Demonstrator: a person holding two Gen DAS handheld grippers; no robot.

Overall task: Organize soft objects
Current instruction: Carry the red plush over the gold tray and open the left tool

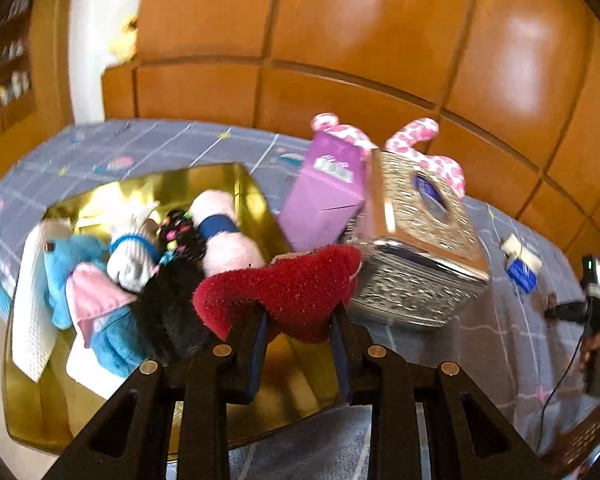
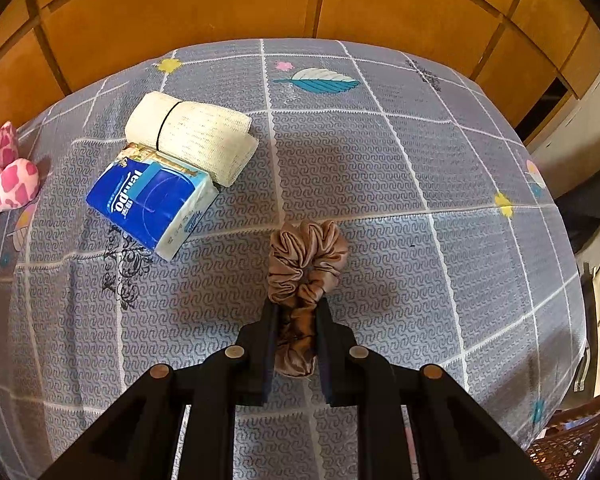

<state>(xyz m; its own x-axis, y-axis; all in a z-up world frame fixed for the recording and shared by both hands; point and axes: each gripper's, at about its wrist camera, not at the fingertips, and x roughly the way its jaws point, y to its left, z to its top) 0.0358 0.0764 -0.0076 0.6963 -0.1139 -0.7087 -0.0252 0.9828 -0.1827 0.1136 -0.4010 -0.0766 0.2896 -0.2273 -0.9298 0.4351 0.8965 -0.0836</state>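
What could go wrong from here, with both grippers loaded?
1. The left gripper pinches only the lower edge of the red fuzzy cloth; it could slip out before it is over the gold box.
2. The box is already crowded with the blue plush elephant and other toys, so the cloth may end up draped over the rim.
3. The right gripper holds the tan satin scrunchie by one fold; slick fabric may pull free when lifted off the bedsheet.

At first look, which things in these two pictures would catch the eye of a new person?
In the left wrist view, the left gripper holds a fuzzy red cloth over a shiny gold box full of soft toys, with a glittery silver tissue box beside it. In the right wrist view, the right gripper pinches a satin brown scrunchie above the grey tablecloth.
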